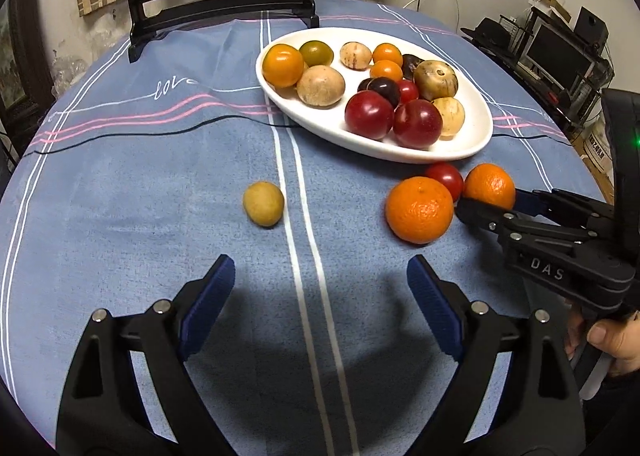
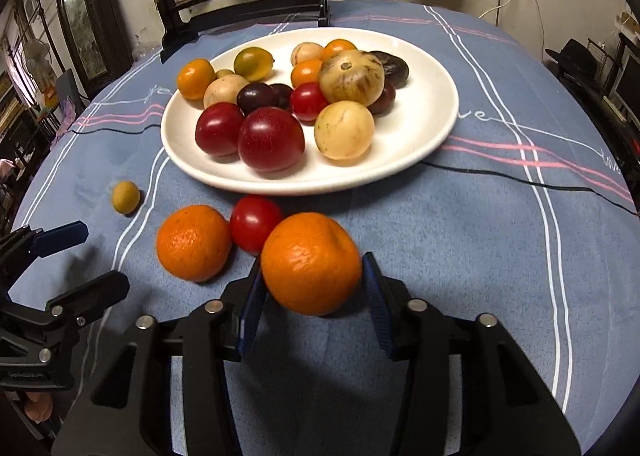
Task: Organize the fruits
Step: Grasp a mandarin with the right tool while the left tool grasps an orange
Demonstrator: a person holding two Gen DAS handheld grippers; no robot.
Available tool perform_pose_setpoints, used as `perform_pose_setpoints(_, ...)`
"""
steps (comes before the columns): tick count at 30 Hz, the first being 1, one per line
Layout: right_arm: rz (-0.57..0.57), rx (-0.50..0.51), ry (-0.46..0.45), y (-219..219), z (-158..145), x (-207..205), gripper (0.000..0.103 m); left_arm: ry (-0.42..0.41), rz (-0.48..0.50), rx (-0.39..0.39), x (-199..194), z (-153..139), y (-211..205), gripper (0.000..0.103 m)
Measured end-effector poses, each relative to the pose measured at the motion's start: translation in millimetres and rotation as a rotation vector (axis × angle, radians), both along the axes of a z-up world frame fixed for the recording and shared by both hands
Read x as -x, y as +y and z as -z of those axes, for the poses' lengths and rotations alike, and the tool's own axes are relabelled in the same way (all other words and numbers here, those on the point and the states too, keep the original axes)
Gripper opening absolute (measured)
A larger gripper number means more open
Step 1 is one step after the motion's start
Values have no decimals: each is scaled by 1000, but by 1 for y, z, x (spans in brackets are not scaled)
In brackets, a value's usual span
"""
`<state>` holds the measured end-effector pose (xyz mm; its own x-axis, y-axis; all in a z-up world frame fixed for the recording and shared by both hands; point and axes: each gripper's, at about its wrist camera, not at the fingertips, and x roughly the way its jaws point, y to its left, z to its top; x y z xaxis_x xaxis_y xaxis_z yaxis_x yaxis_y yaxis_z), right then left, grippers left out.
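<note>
On the blue cloth in front of the white oval plate [image 1: 472,136] [image 2: 420,144], which holds several fruits, lie two oranges with a red tomato [image 1: 446,176] [image 2: 254,222] between them. My right gripper [image 2: 312,276] [image 1: 490,202] is shut on the right orange [image 2: 312,264] [image 1: 490,184], a blue pad against each side. The left orange [image 1: 419,209] [image 2: 193,242] lies free. A small yellow-green fruit [image 1: 263,203] [image 2: 126,197] sits alone further left. My left gripper [image 1: 320,268] [image 2: 102,258] hangs open over bare cloth, short of that fruit.
A black mirror stand [image 1: 220,4] stands at the table's far edge. A thin black cable [image 1: 160,132] crosses the cloth beside the plate. Shelves with a monitor [image 1: 560,52] stand off the table's right side. A person's hand [image 1: 612,340] holds the right gripper.
</note>
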<state>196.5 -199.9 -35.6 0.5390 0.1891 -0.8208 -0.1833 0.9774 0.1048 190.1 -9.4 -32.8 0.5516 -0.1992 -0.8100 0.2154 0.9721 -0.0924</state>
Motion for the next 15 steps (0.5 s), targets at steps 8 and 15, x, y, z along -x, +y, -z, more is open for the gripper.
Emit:
perform_pose_setpoints(8, 58, -121, -13, -30, -7, 9, 44, -4, 52, -23, -4, -2, -22, 90)
perform_pose_setpoints(15, 95, -167, -19, -52, -8, 19, 44, 14, 91, -36, -13, 1, -45, 90)
